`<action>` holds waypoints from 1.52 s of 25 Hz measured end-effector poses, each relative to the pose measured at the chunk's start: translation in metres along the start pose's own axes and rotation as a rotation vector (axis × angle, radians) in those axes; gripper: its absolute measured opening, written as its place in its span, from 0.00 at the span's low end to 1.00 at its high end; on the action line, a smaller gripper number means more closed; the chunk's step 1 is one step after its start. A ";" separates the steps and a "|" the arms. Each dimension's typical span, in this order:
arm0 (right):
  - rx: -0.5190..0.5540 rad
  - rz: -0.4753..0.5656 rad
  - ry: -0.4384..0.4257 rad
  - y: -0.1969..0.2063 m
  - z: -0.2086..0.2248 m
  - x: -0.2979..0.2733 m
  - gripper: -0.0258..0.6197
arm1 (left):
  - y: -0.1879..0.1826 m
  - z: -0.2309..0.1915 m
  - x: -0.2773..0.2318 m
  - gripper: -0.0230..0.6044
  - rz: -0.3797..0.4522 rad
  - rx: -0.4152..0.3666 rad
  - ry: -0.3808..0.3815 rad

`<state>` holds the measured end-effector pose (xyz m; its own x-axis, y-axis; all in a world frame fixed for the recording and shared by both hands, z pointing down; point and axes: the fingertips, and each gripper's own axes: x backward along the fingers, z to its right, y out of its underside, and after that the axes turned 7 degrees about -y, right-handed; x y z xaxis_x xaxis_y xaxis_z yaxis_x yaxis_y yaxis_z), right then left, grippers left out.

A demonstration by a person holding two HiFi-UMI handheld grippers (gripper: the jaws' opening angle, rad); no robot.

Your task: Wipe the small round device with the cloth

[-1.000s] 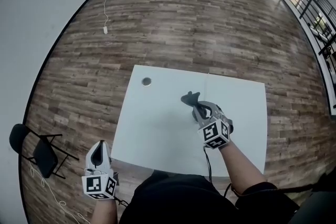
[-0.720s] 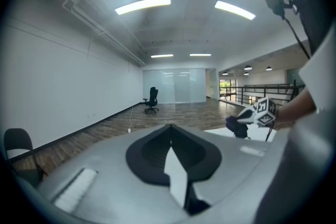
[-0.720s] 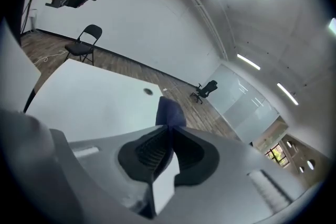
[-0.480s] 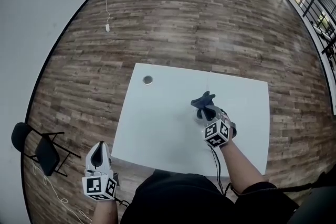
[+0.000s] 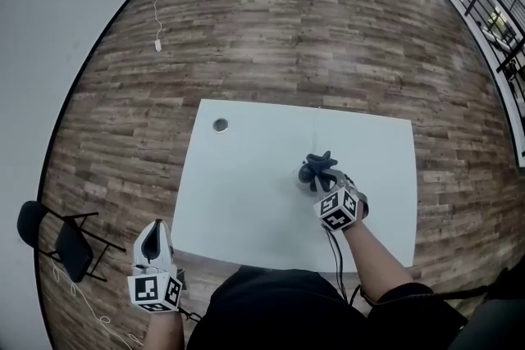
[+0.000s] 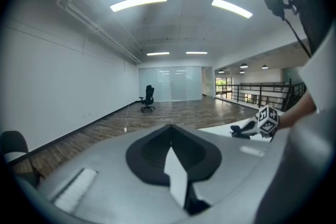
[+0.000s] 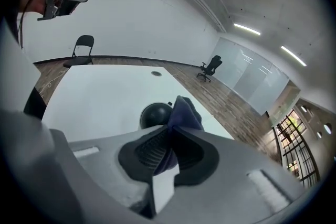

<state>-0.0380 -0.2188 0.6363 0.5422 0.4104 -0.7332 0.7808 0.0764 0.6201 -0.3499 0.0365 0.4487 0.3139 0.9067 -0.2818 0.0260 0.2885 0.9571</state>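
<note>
Standing off to the side, so take this as my read. Far left, the left gripper point(image 5: 153, 232) hangs off the near-left corner of the surface point(image 5: 238, 176), fingers clenched on nothing, doing no work. A small grey disc point(image 5: 220, 125) sits near the surface's far-left corner, well apart from the action.

The small round device point(image 7: 155, 114), a dark dome, sits on the surface a bit right of its middle. The cloth point(image 5: 321, 164) is bunched up right at it, and I can't tell whether it's actually touching. The right gripper point(image 5: 326, 186) comes in from the surface's near edge, angled down, fingers grasping one fold of that cloth.

What worries me:
- Nothing is holding the device. With the left gripper off the surface, I'd guess a firm swipe just shoves the dome along instead of cleaning it, maybe towards the surface's far edge.
- The cloth is pinched by a small fold, so a drag could pull it free.
- It's wadded, so the hard fingers might reach the dome before the fabric and scuff it.
</note>
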 end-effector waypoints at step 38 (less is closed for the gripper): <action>0.199 -0.022 -0.007 -0.041 -0.034 -0.010 0.08 | 0.003 -0.016 0.000 0.05 0.022 0.022 0.006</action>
<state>-0.0857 -0.1946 0.6278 0.5262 0.4043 -0.7481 0.8379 -0.0964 0.5372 -0.3651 0.0424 0.4510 0.3092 0.9145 -0.2609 0.0402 0.2615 0.9644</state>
